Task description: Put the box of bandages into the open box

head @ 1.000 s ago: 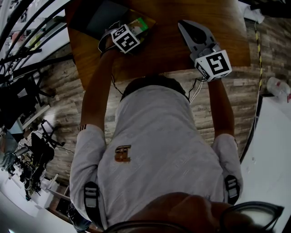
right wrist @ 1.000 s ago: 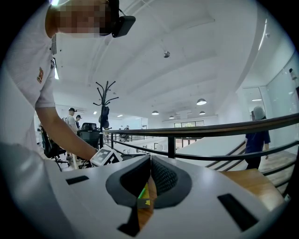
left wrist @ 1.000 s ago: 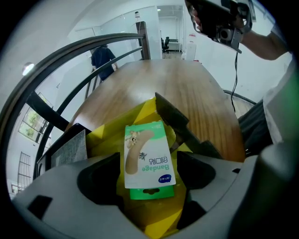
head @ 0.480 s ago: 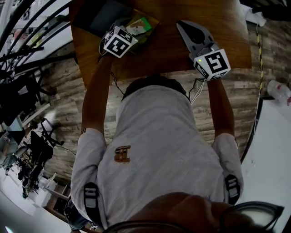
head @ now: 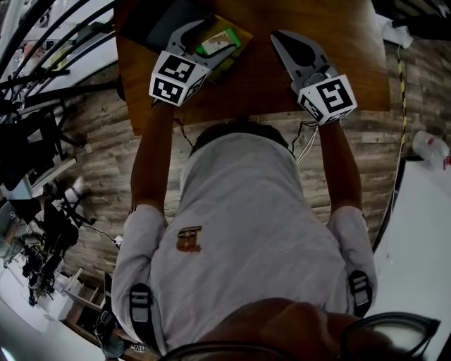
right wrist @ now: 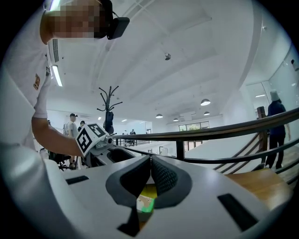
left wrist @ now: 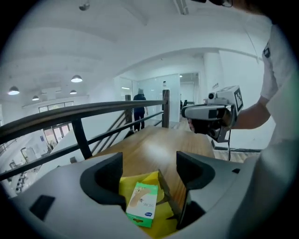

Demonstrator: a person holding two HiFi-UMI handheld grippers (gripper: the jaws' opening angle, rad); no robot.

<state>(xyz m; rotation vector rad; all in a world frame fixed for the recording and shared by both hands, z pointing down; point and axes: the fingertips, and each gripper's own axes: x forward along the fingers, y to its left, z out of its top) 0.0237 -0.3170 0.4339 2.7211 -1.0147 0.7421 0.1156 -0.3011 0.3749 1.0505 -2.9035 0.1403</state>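
Observation:
The bandage box (head: 218, 44), green and white, lies flat inside the open box (head: 238, 35), which has a yellow inside. In the left gripper view the bandage box (left wrist: 142, 203) rests on the yellow lining of the open box (left wrist: 164, 187), below and between my jaws. My left gripper (head: 199, 35) (left wrist: 149, 162) hangs open just above it, holding nothing. My right gripper (head: 277, 35) (right wrist: 150, 159) is shut and empty, over the bare wood to the right of the open box. Under its jaws a bit of the bandage box (right wrist: 145, 204) shows.
The wooden table (head: 338, 42) ends close to the person's body, with plank floor beyond. A dark flat panel (head: 151, 21) lies at the table's far left beside the open box. A black railing (left wrist: 93, 112) runs past the table's far side.
My left gripper has pulled back toward the person and risen, so its open jaws now show. The bandage box stays in the open box. The right gripper has barely moved.

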